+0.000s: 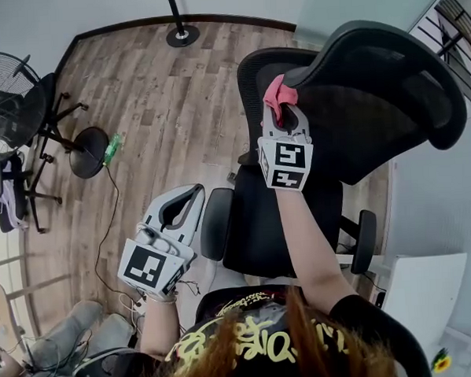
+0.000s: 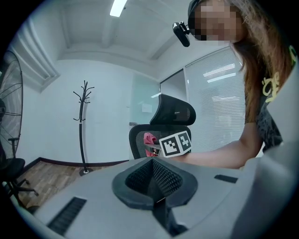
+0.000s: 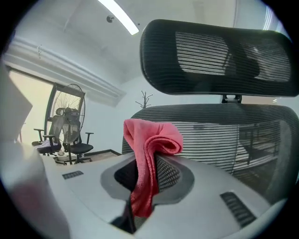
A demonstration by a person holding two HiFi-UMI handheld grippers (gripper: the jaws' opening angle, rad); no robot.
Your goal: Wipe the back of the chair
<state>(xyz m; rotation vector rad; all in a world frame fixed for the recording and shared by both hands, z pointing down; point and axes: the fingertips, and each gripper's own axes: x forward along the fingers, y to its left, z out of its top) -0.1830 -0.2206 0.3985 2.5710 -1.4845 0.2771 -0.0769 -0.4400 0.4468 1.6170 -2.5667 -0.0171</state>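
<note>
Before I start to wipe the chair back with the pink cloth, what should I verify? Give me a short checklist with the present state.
1. Grip on cloth: ok; the right gripper has its jaws shut on the pink cloth.
2. Cloth faces the backrest: ok; the mesh lies directly ahead.
3. Cloth touches the mesh: cannot tell.
4. Left gripper clear: ok; shut, empty, low beside the armrest.
5. Chair steadied: not ok; neither gripper holds it.
</note>
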